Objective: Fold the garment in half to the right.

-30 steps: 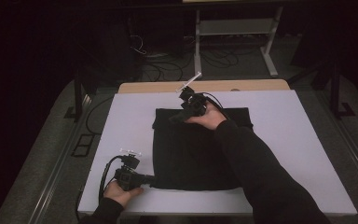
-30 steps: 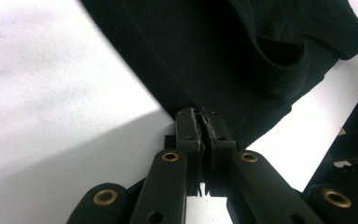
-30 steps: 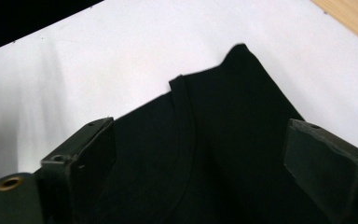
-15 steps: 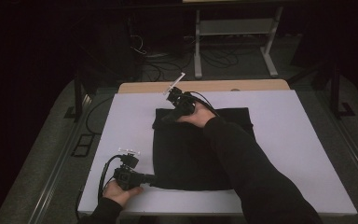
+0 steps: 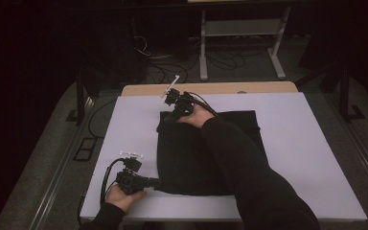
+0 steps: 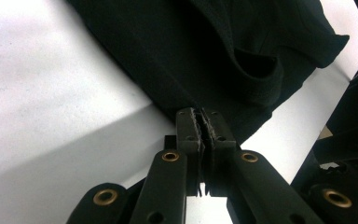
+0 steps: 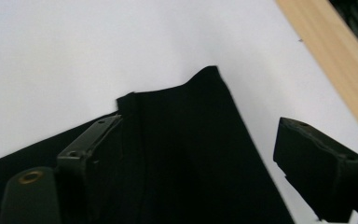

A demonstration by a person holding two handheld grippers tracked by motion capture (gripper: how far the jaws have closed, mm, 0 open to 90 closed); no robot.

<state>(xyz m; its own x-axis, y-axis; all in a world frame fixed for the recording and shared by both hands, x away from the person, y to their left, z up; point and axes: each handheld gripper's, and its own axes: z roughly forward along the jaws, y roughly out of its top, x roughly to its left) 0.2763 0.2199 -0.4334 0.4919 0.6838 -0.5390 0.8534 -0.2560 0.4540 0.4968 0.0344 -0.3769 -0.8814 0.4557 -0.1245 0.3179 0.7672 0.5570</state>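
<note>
At the table's near-left corner, the left gripper is clamped on the black garment's near-left edge. Toward the far edge, the right gripper has its jaws apart, just closing a little, astride the garment's far-left corner.

Black cloths: one, a single dark garment spread flat on the table.
Grippers: two, the left gripper at the cloth's near left corner, the right gripper at its far left corner.
Hands: two, one on each gripper, both sleeves dark.
Tables: one, a white-topped table with a wooden strip along its far edge.
Metal stands: one, a pale frame on the floor beyond the table.
</note>
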